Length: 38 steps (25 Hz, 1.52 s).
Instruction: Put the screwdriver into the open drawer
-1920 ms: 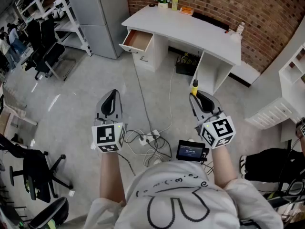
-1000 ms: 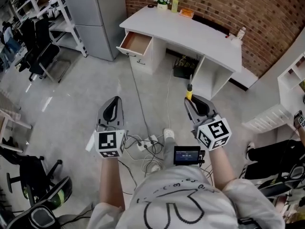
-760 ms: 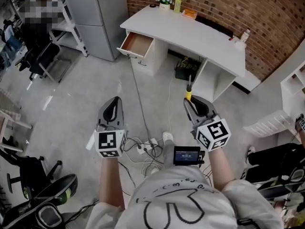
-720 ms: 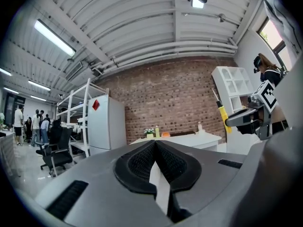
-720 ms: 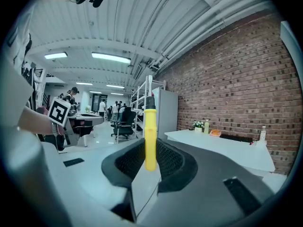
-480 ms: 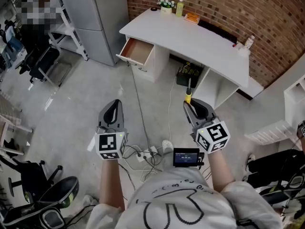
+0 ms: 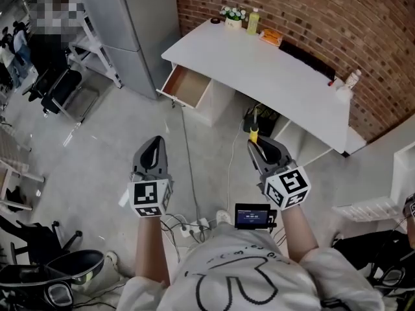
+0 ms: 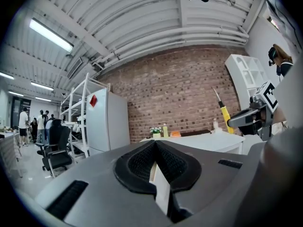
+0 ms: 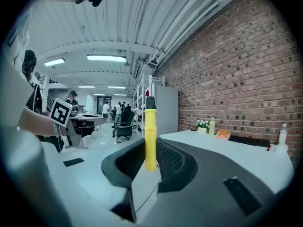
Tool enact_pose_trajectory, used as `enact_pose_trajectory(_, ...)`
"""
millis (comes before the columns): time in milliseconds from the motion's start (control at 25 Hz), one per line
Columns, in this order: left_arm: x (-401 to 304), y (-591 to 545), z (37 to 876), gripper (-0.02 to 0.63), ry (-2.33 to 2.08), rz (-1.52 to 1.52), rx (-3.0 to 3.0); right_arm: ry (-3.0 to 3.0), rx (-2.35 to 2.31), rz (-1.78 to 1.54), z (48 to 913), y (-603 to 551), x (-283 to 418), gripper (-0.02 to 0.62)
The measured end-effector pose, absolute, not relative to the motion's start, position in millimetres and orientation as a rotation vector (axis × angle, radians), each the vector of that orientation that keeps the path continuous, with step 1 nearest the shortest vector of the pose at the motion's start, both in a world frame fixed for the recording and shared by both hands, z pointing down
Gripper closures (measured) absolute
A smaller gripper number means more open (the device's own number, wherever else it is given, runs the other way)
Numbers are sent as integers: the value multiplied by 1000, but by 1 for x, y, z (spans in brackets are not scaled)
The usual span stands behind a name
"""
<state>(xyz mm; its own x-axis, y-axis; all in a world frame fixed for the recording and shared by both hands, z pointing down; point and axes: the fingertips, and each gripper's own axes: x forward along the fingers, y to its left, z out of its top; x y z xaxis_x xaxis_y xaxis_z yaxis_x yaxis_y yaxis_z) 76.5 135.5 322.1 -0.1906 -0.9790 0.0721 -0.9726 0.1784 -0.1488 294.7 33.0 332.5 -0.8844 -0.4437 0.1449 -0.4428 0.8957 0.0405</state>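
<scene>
Head view: grey shiny floor (image 7: 97, 154), red brick wall (image 7: 324, 18), long white desk (image 7: 272, 70) w/ its white drawer (image 7: 186, 87) pulled open. Yellow-handled screwdriver (image 7: 254, 134) w/ thin metal tip stands upright, pinched by right gripper (image 7: 259, 148), well away from drawer. Left gripper (image 7: 153, 149) jaws pressed together, empty.

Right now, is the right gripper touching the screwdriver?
Touching. The right gripper view shows it: the right gripper has its two jaws pressed against both sides of the yellow handle of the screwdriver, with no gap.
</scene>
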Motion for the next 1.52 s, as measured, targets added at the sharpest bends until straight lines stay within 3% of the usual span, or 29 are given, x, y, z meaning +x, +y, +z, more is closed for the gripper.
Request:
enact_pose_trajectory(320, 63, 78, 317, 595, 2431, -253, -1905, -2921, 614, 3, 335, -36, 279, 525)
enact_pose_trajectory(1000, 70, 47, 321, 595, 2414, -304, -1913, -2934, 628, 78, 352, -69, 284, 525)
enact_pose_trajectory(1520, 6, -11, 331, 595, 2395, -306, -1964, -2897, 629, 78, 361, -117, 218, 525)
